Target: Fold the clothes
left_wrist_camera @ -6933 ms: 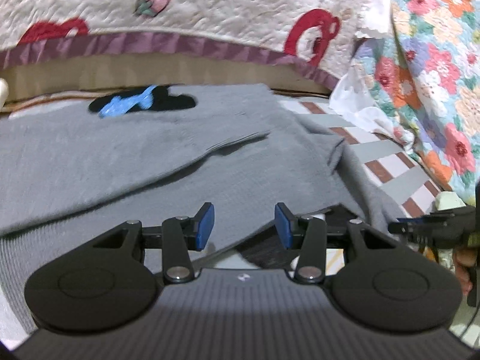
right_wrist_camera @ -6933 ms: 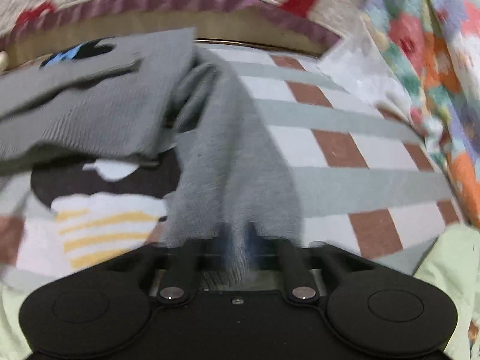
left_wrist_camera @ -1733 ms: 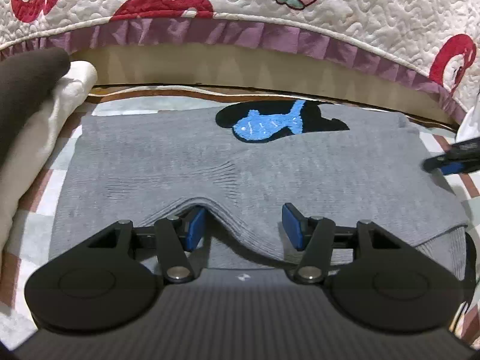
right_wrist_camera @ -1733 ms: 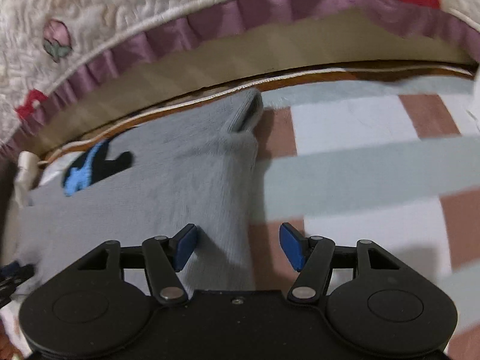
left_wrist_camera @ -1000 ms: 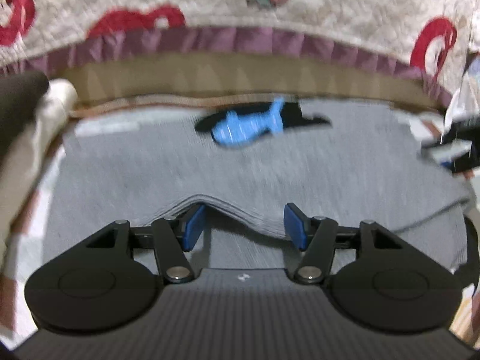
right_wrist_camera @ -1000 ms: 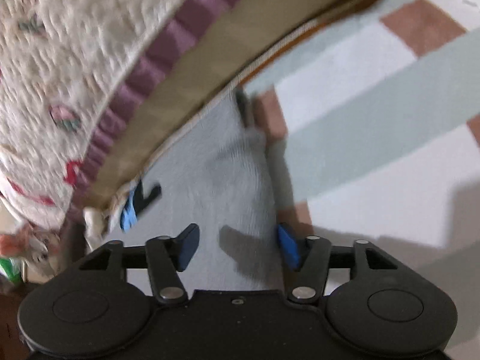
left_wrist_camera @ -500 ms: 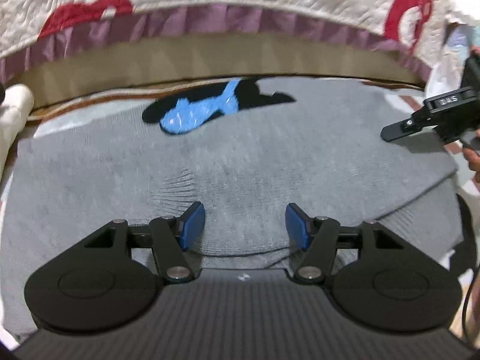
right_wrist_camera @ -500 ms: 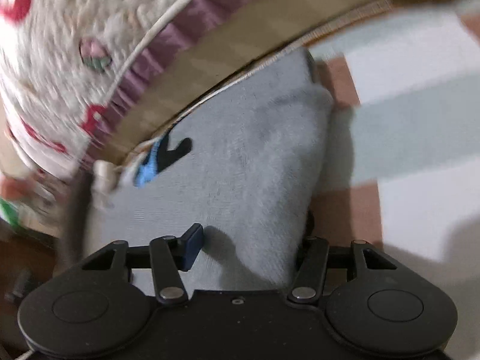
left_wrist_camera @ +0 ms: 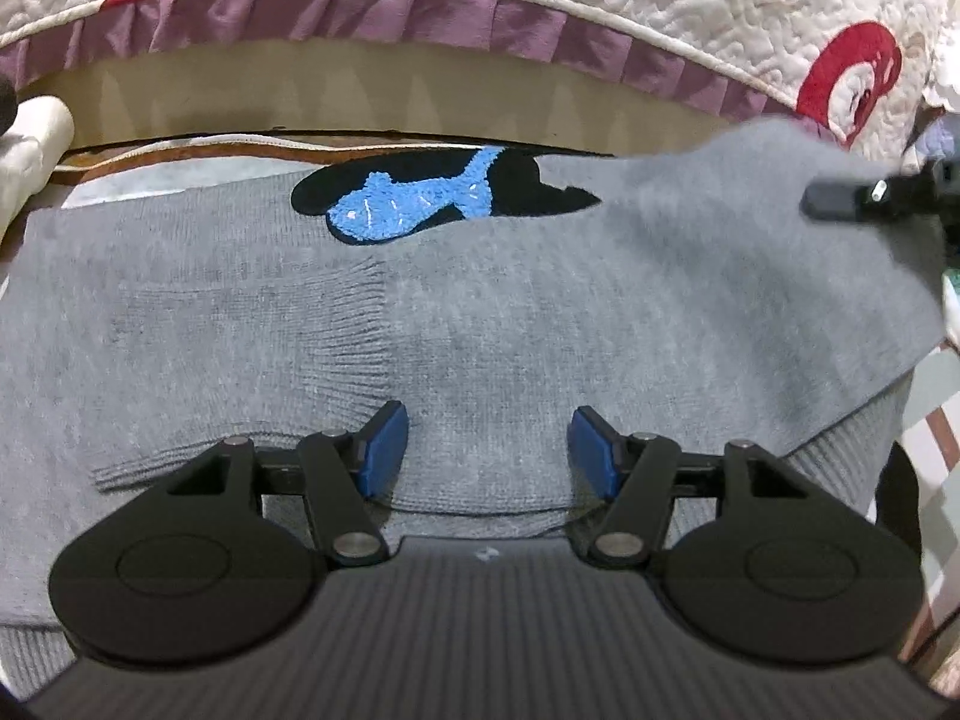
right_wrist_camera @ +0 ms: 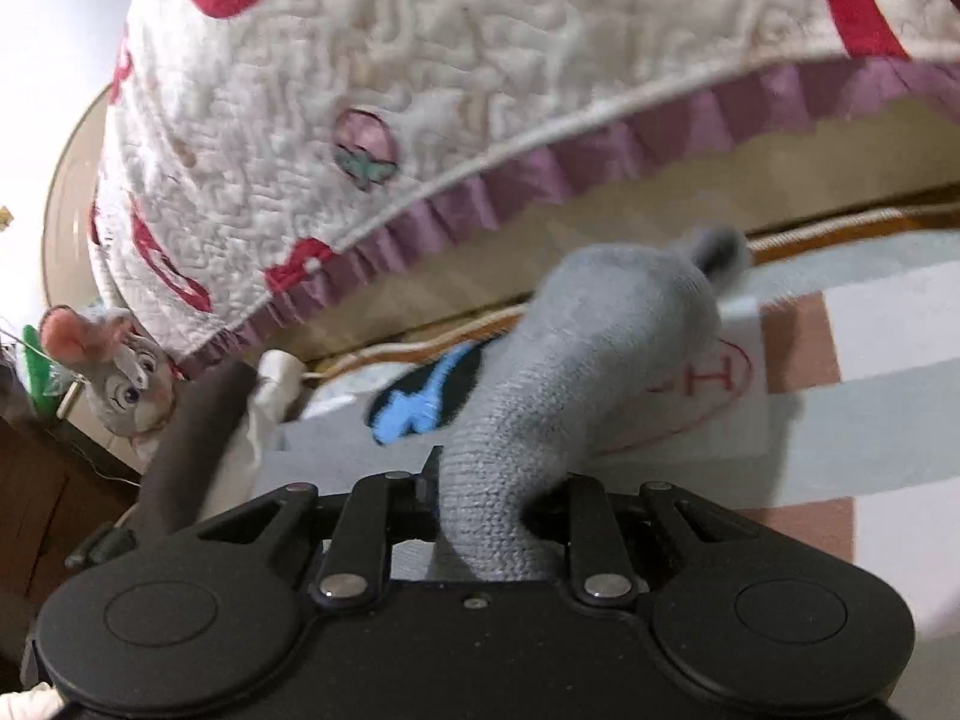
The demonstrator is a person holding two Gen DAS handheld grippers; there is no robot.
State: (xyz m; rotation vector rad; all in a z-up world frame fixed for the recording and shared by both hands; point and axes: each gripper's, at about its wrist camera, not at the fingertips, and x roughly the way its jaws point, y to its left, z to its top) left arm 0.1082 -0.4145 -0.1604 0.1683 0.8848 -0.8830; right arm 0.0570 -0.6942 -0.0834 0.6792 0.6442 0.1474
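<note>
A grey knitted sweater (left_wrist_camera: 252, 324) with a blue fish patch (left_wrist_camera: 408, 204) on black lies spread on the checked bed cover. My left gripper (left_wrist_camera: 486, 450) stands open low over the sweater's near hem, nothing between its blue pads. In the left wrist view the sweater's right edge (left_wrist_camera: 750, 192) is lifted, with the right gripper (left_wrist_camera: 870, 198) beside it. My right gripper (right_wrist_camera: 492, 498) is shut on a bunched fold of the grey sweater (right_wrist_camera: 576, 360), which rises up in front of the camera and hides its pads. The fish patch (right_wrist_camera: 420, 402) shows behind the fold.
A quilted white bedspread with red shapes and a purple frill (left_wrist_camera: 480, 6) hangs behind the sweater. A cream and dark bundle (right_wrist_camera: 240, 414) lies at the left. A plush toy (right_wrist_camera: 120, 366) sits far left. The checked cover (right_wrist_camera: 870, 372) stretches to the right.
My right gripper has shut on the sweater's right edge and lifted it up and leftwards. My left gripper stays open over the near hem, a little closer to the fish patch.
</note>
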